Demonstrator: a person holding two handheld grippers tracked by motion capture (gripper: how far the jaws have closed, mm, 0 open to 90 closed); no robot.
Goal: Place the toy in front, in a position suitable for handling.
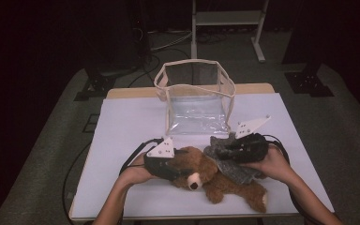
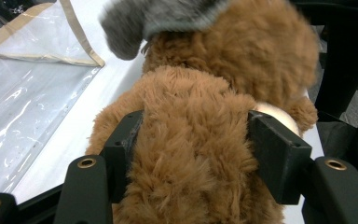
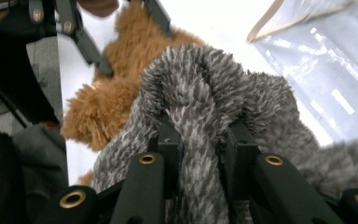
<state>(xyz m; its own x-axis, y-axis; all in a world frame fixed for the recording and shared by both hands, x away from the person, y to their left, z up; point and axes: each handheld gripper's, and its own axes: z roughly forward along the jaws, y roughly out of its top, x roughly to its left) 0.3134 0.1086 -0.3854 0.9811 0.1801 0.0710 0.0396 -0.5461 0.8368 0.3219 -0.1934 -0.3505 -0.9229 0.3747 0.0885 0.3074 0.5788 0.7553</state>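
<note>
I am holding the teddy bear (image 1: pixel 215 180) down with my left gripper (image 1: pixel 168 169): its fingers (image 2: pixel 270 154) are closing in on both sides of the brown plush, narrow gap, fur bulging between them. In the high view the bear is lying in the lower middle of the frame, near the front edge of the tabletop (image 1: pixel 122 131), head toward lower centre, legs running out to the lower right.

My right gripper (image 1: pixel 234 150) is pinching a fold of the grey knitted garment (image 1: pixel 234 164); in the right gripper view the fingers (image 3: pixel 170 140) are pressing a ridge of the grey wool tight between them.

The relation that matters: the garment is sitting on the bear's body, right of the head, just beyond my left fingers. The bear's long axis is running lower right from the head, so I judge any pull on the wool should follow that line. The right hand is the nearer one to the garment.

The clear bag (image 1: pixel 197 98) is standing open-topped in the upper middle, just behind both grippers.
</note>
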